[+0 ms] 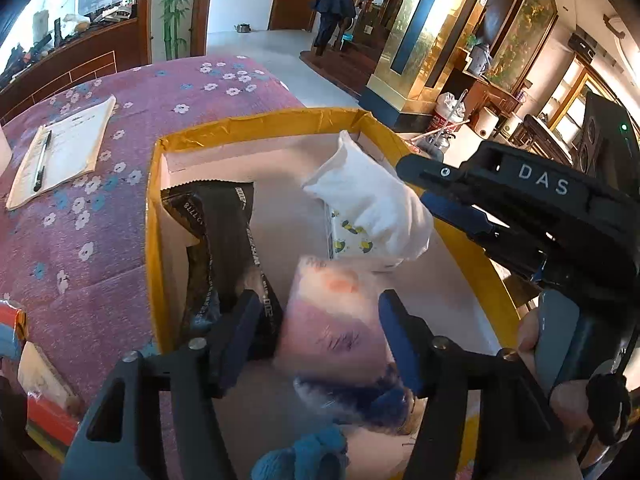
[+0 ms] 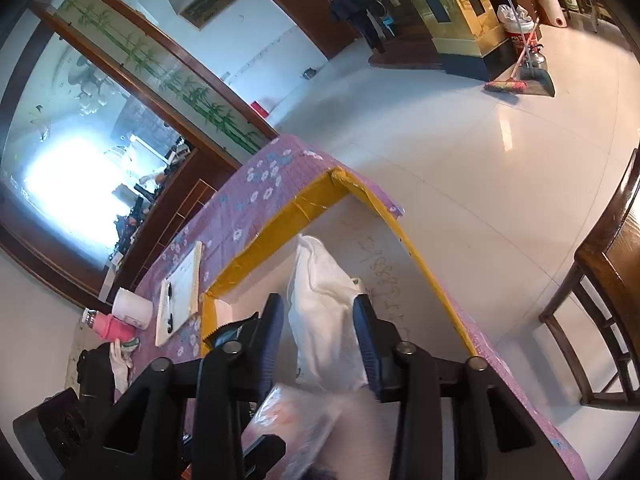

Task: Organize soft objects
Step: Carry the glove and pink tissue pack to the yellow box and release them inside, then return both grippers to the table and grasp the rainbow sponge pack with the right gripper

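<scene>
Two views | left: black pouch (image 1: 224, 236) | right: broom (image 2: 510, 80)

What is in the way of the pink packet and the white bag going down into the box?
Nothing visible blocks them. The pink packet and the white bag are already inside the yellow-edged box, each between open gripper fingers. A black packet lies to one side, not underneath them.

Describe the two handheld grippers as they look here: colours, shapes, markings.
Both are black plastic tools with angular linkage arms joined by round silver pivot pins, ending in two flat dark-blue padded fingers. The left gripper shows this up close. The right gripper looks the same; seen from the left camera its body bears white "DAS" lettering, a power symbol and a grey handle part.
</scene>
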Action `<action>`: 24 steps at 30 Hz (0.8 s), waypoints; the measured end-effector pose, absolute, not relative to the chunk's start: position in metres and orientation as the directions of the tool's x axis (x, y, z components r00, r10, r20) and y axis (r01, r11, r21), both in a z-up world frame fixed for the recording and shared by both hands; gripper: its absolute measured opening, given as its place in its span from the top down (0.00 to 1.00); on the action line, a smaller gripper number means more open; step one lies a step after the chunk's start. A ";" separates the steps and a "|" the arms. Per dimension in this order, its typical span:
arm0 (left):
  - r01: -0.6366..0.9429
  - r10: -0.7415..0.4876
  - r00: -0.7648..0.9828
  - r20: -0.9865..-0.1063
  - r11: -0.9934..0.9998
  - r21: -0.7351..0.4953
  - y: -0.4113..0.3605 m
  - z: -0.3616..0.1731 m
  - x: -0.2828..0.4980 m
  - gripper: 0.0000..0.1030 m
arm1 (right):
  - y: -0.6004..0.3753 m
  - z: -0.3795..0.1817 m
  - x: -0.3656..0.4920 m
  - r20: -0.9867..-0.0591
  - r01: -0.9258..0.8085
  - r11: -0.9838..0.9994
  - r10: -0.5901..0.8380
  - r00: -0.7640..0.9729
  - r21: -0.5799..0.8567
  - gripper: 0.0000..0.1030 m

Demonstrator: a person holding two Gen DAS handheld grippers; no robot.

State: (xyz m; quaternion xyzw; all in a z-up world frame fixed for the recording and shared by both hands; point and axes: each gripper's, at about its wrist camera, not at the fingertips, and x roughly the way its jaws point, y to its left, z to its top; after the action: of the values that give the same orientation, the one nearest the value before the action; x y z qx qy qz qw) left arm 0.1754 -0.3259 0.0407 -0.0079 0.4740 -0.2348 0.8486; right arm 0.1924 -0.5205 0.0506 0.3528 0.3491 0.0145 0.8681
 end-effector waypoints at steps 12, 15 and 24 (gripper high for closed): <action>0.397 -0.421 0.473 -0.774 0.886 -0.240 -0.302 0.063 0.150 0.40 | -0.516 0.069 0.178 -0.541 0.193 0.757 0.241 0.806 0.624 0.47; 0.409 -0.432 0.476 -0.766 0.880 -0.242 -0.296 0.069 0.139 0.40 | -0.512 0.072 0.177 -0.536 0.180 0.765 0.242 0.809 0.618 0.47; 0.431 -0.462 0.491 -0.739 0.866 -0.254 -0.266 0.085 0.097 0.40 | -0.504 0.081 0.172 -0.504 0.131 0.793 0.241 0.830 0.595 0.47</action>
State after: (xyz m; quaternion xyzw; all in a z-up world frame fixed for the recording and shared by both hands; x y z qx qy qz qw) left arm 0.0970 -0.2657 0.0848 -0.0175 0.4333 -0.2586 0.8632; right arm 0.1724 -0.5038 0.0813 0.3201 0.2903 0.0303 0.9013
